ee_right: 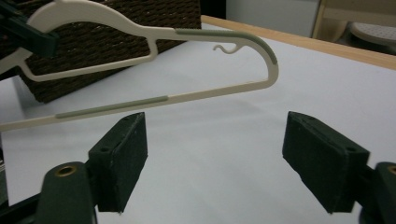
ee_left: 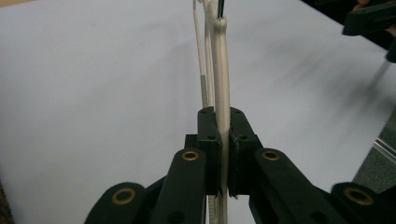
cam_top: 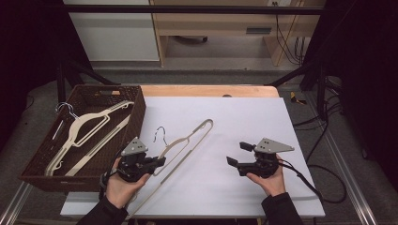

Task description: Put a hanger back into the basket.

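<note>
White table [cam_top: 244, 122] has a hanger [cam_top: 185, 140] pinched tight in the left gripper [cam_top: 159, 162], the right gripper [cam_top: 237, 153] wide open and empty, so next it likely goes into the basket [cam_top: 137, 117].

A dark woven basket [cam_top: 136, 101] sits at the left edge of the table, on the white sheet [cam_top: 244, 122] that covers most of the wooden tabletop [cam_top: 206, 90]. Two cream hangers [cam_top: 82, 136] lie inside the basket. Beyond the table stands a white cabinet [cam_top: 112, 33], and black cables [cam_top: 328, 178] trail on the grey floor at right.
</note>
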A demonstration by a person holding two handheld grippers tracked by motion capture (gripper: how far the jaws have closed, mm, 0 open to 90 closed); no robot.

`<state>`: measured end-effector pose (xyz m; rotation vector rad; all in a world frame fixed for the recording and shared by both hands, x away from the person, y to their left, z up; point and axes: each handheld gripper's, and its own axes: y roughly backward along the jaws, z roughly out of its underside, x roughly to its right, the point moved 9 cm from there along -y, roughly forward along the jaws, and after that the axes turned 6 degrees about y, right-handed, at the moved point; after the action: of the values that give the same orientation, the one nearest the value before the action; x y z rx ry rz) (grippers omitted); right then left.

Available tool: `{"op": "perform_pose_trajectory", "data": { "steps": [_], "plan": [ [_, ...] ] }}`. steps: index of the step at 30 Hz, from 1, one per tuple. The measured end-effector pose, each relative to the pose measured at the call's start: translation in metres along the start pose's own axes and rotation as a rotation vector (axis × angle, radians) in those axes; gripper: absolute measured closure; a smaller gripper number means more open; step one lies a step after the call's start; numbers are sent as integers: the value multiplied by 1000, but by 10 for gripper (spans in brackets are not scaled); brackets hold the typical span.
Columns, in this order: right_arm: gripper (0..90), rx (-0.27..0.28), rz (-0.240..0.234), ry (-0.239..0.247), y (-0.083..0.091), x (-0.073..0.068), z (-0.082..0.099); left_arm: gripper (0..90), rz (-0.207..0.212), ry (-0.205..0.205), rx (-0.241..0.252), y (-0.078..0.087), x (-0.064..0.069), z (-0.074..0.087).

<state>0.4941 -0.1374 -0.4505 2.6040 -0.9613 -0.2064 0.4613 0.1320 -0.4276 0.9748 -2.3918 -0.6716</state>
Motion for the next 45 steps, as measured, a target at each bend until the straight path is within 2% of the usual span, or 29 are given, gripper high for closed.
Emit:
{"op": "perform_pose_trajectory", "data": {
  "steps": [5, 7, 12, 13, 17, 21, 30, 35, 39, 45],
  "plan": [
    [149, -9, 51, -11, 6, 11, 3, 860, 43, -30, 20, 10, 11, -7],
    [144, -8, 58, -16, 7, 12, 3, 860, 61, -48, 32, 15, 14, -11],
    [126, -9, 74, -15, 10, 16, 3, 860, 70, -80, 69, 32, 18, -23],
    [124, -11, 77, -17, 10, 17, 4, 860, 75, -91, 79, 40, 18, -28],
    [119, -12, 82, -22, 11, 19, 4, 860, 84, -102, 96, 50, 14, -36],
    [114, -5, 93, -23, 16, 22, 2, 860, 60, -117, 100, 61, 7, -48],
    [110, -4, 99, -24, 17, 23, 2, 860, 35, -200, 108, 97, -7, -80],
    [108, 1, 102, -19, 17, 24, 2, 860, 30, -216, 119, 115, -22, -95],
    [108, 0, 101, -25, 18, 24, 2, 860, 1, -210, 115, 128, -45, -104],
    [107, -6, 103, -29, 17, 25, 4, 859, -12, -195, 119, 140, -76, -107]
  ]
}}
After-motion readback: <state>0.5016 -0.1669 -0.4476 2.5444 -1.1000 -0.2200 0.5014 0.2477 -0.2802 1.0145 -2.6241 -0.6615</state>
